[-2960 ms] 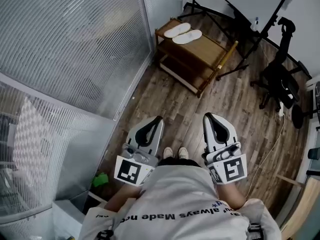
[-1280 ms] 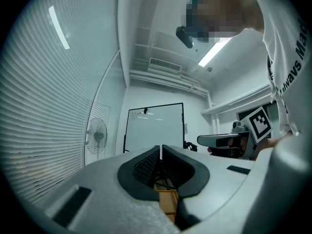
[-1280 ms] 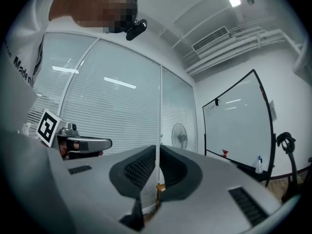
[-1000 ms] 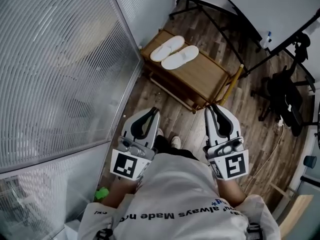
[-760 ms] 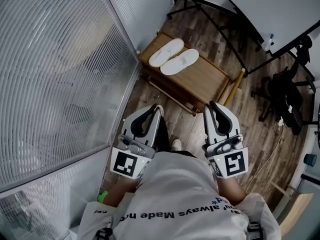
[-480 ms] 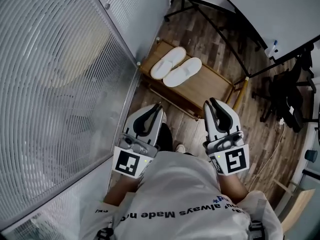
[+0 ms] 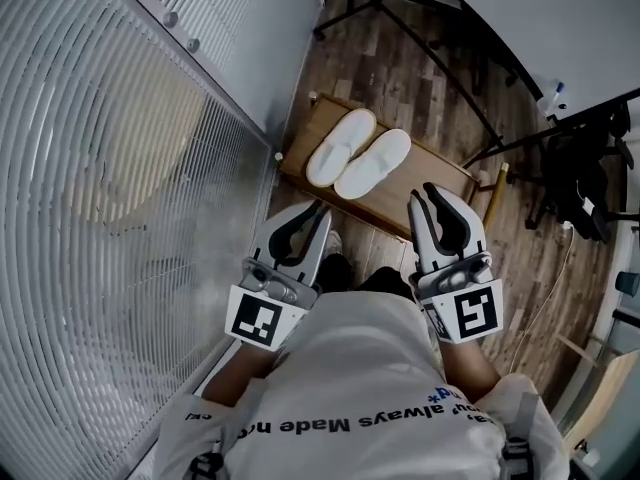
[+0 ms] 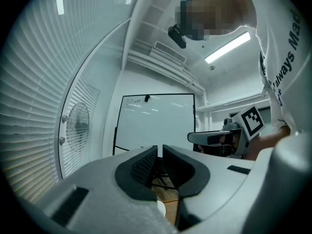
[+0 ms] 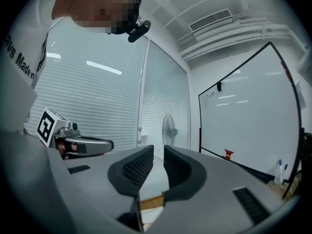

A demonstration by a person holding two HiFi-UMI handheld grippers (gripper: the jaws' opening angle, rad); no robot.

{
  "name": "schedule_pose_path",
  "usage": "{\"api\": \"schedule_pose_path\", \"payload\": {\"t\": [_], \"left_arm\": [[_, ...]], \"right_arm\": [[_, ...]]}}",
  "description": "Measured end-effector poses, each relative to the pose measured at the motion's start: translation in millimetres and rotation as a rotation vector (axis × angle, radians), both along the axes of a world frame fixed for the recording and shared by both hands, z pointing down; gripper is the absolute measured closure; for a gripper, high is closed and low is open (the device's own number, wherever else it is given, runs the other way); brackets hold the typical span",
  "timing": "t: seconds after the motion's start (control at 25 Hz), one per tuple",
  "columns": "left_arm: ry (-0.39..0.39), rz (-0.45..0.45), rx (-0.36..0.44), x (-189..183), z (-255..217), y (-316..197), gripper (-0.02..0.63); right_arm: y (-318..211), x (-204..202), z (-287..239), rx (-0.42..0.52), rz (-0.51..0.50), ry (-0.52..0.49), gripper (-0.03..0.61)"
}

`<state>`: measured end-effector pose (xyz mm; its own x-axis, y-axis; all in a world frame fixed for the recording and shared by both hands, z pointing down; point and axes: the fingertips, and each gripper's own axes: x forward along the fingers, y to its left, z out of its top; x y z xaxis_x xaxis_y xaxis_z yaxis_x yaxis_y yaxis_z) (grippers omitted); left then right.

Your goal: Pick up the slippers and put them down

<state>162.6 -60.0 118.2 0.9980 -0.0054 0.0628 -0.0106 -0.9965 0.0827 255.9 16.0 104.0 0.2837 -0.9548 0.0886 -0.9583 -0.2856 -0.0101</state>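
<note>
Two white slippers (image 7: 356, 154) lie side by side on a low wooden table (image 7: 440, 180) in the head view. Both grippers are held level, short of the table's near edge and apart from the slippers. My left gripper (image 7: 318, 208) points at the table's near left part; its jaws (image 8: 160, 151) are shut with nothing in them. My right gripper (image 7: 432, 190) reaches over the near edge, to the right of the slippers. Its jaws (image 9: 158, 152) have just been opening; a narrow gap shows with nothing between them.
A ribbed glass partition (image 7: 120, 168) runs close along the left. Black stand legs (image 7: 400, 13) of a whiteboard (image 8: 156, 121) cross the floor behind the table. An office chair (image 7: 590, 163) stands at the right. A fan (image 9: 169, 126) hangs on the partition.
I have walked toward the wooden table, so the slippers now lie just beyond the gripper tips. Both grippers moved forward with me. The right jaws have parted slightly.
</note>
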Motion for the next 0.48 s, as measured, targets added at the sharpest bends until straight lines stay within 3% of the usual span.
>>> {"api": "schedule_pose_path", "payload": {"t": [0.48], "left_arm": [[-0.074, 0.063, 0.001, 52, 46, 0, 0.583]], "right_arm": [[-8, 47, 33, -0.051, 0.008, -0.013, 0.537]]}}
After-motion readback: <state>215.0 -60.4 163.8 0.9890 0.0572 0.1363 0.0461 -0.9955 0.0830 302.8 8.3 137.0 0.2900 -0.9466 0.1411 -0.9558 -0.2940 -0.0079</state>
